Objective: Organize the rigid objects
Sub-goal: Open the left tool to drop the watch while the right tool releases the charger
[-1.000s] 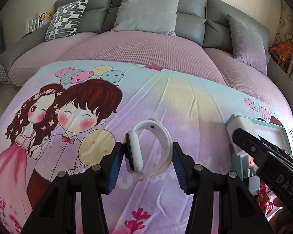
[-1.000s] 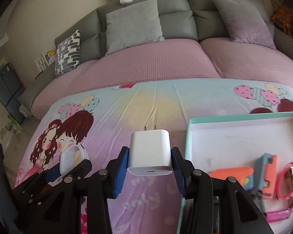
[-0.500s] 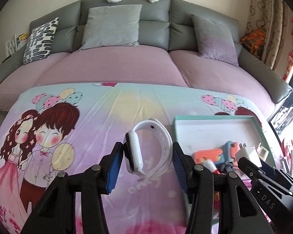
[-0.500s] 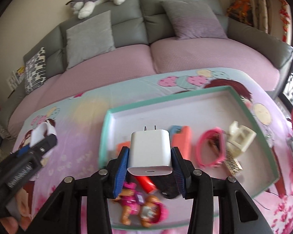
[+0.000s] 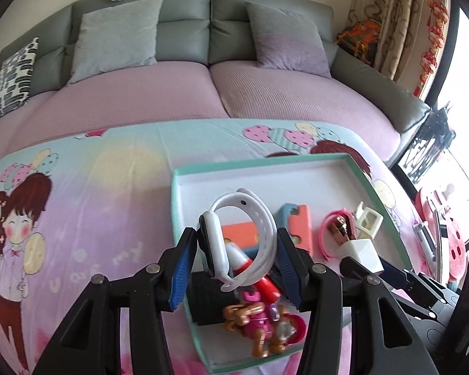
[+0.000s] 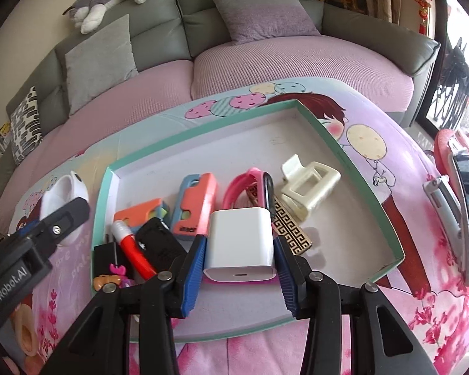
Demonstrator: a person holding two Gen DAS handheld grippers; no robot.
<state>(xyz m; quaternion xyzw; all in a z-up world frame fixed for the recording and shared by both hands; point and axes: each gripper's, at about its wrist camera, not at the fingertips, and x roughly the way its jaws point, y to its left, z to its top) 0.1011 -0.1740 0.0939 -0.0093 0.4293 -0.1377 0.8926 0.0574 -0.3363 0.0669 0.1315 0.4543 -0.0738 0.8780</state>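
Both claws loaded above the teal tray, one item pinched in each.

The left gripper [image 5: 234, 257] is closed partway, its blue pads pressing the face and strap of one white smartwatch [image 5: 239, 239], a looped band held upright over the tray's [image 6: 344, 153] 9 o'clock side. The right gripper [image 6: 239, 261] clamps one white charger block [image 6: 239, 243], port facing the camera, above the tray's 6 o'clock edge. Inside lie two orange-and-blue cases [image 6: 195, 204], one pink band [image 6: 244, 184], one cream hair claw [image 6: 309, 186], one red-and-white pen [image 6: 134, 250].
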